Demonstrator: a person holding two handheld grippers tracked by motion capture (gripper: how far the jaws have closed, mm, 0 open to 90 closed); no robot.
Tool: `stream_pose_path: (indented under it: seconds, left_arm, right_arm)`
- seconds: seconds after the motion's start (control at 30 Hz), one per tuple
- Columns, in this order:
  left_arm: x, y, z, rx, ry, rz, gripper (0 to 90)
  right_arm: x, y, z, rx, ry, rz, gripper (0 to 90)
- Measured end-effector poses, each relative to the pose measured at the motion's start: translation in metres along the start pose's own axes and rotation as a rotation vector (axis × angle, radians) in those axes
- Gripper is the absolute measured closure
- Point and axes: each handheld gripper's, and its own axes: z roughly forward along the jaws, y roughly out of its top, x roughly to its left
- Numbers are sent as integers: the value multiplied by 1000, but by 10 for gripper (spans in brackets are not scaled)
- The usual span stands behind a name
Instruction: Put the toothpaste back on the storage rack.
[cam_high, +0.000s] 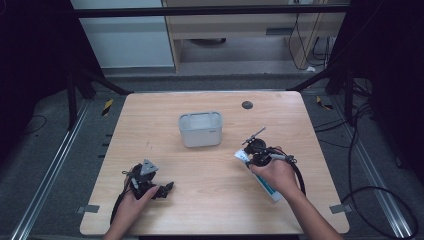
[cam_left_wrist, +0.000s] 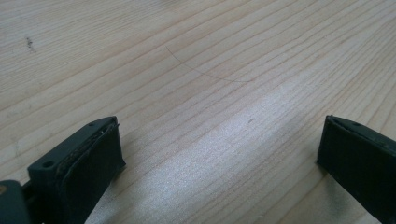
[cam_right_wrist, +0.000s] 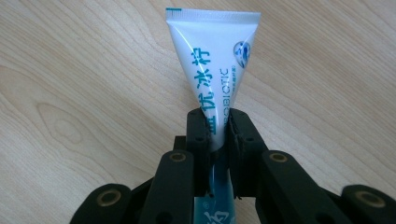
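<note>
A white toothpaste tube with blue print lies low over the right half of the wooden table. My right gripper is shut on it. In the right gripper view the jaws of the right gripper pinch the tube across its middle, and its flat crimped end points away from me. My left gripper rests at the table's front left, held by a hand. In the left gripper view the left gripper stands wide open over bare wood, with nothing between its fingers.
A grey open bin stands at the middle of the table, toward the back. A small black round spot marks the far right part. Black frame legs flank the table, and cables lie on the floor at right.
</note>
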Motion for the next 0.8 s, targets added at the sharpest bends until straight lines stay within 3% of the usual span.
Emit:
stream_pose_path:
  seconds: [0.8]
  left_arm:
    - [0,0,0,0,0,0,0]
  right_arm:
    - [-4,8,-25,-37,-25,-27,805]
